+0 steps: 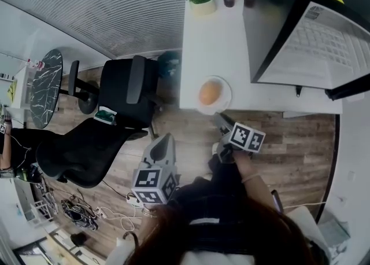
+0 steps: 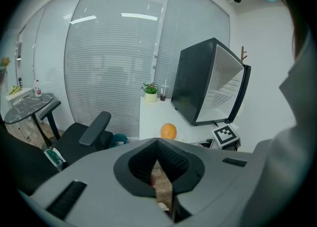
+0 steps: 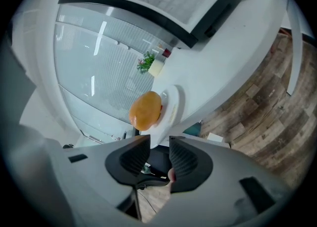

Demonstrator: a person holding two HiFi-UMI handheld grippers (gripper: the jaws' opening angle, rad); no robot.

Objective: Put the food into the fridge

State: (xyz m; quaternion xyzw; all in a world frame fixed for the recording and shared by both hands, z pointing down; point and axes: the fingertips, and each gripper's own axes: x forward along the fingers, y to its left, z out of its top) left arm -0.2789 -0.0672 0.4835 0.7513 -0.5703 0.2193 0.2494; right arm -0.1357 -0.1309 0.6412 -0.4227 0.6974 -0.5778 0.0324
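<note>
Orange and round, the food (image 1: 211,92) sits on a white plate (image 1: 226,100) at the lower edge of the bench (image 1: 214,38), just above centre in the head view. The fridge (image 1: 272,21) stands at the upper right of the bench, door swung open and white shelves showing, so nothing is inside yet.

The right hand-held gripper (image 1: 222,122) points at the plate from just below it. Its jaws stand apart with a modest gap and nothing between them. The left hand-held gripper (image 1: 165,142) hangs lower left over the wooden floor, tips together and empty.

The risks look plain. The gap seems narrower than the food, so closing on it could pinch only its flank and send it rolling off. The plate lies close to the bench edge, and a nudge from a jaw could tip it over. The open door could also snag the carry.
</note>
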